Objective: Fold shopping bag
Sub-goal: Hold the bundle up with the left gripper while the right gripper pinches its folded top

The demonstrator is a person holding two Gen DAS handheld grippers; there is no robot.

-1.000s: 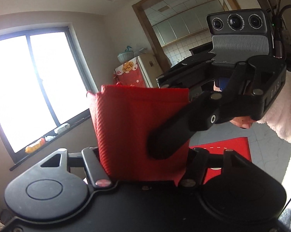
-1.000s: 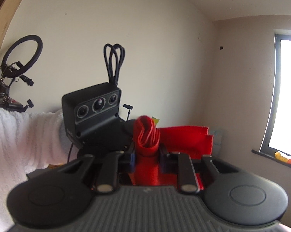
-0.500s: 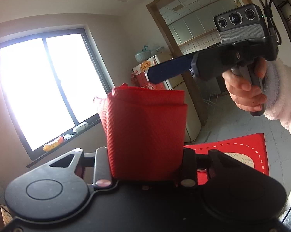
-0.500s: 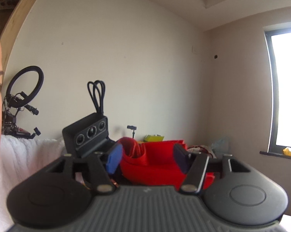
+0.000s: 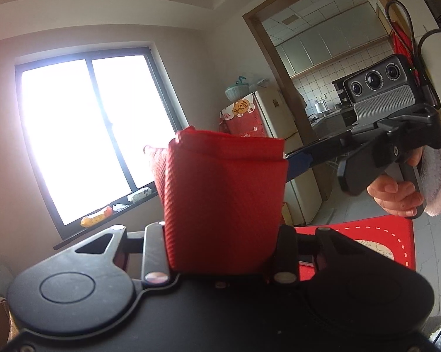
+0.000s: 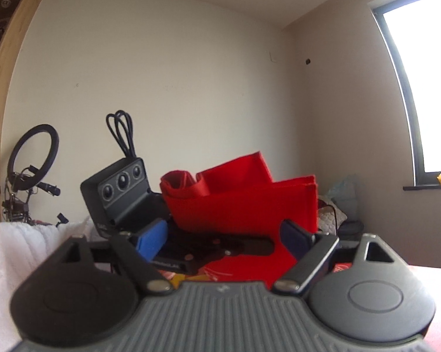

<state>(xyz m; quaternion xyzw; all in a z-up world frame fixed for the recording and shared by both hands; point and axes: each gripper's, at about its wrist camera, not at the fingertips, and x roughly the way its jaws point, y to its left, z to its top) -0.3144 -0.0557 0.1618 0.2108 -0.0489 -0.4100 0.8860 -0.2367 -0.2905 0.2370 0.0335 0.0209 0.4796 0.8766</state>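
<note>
Red woven-textured shopping bag (image 5: pixel 224 205), folded into a thick upright bundle, fills the space between the left gripper's (image 5: pixel 223 249) two black fingers, which are clenched against its sides and hold it up in the air. Its top edge shows several stacked layers, with a small flap sticking out on the window side. In the right wrist view the same bag (image 6: pixel 243 205) appears as a long folded red band standing on edge, with a rolled loop of red fabric at its left end, just beside the left gripper's black camera housing (image 6: pixel 117 190).

The right gripper (image 6: pixel 224 239) is spread wide, its blue-padded fingers (image 6: pixel 151 239) apart and grasping nothing; the bag sits beyond and between them without touching either pad. From the left wrist view, this right gripper (image 5: pixel 296 161) reaches in from the right, one blue-tipped finger ending just behind the bag's upper right corner. A hand (image 5: pixel 396 193) in a fluffy white sleeve (image 5: pixel 437 176) grips its handle.

A bright dark-framed window (image 5: pixel 88 135) lies behind, a white refrigerator (image 5: pixel 273 117) stands near a kitchen doorway, and a flat red mat (image 5: pixel 367 243) with a white dashed border lies below.
</note>
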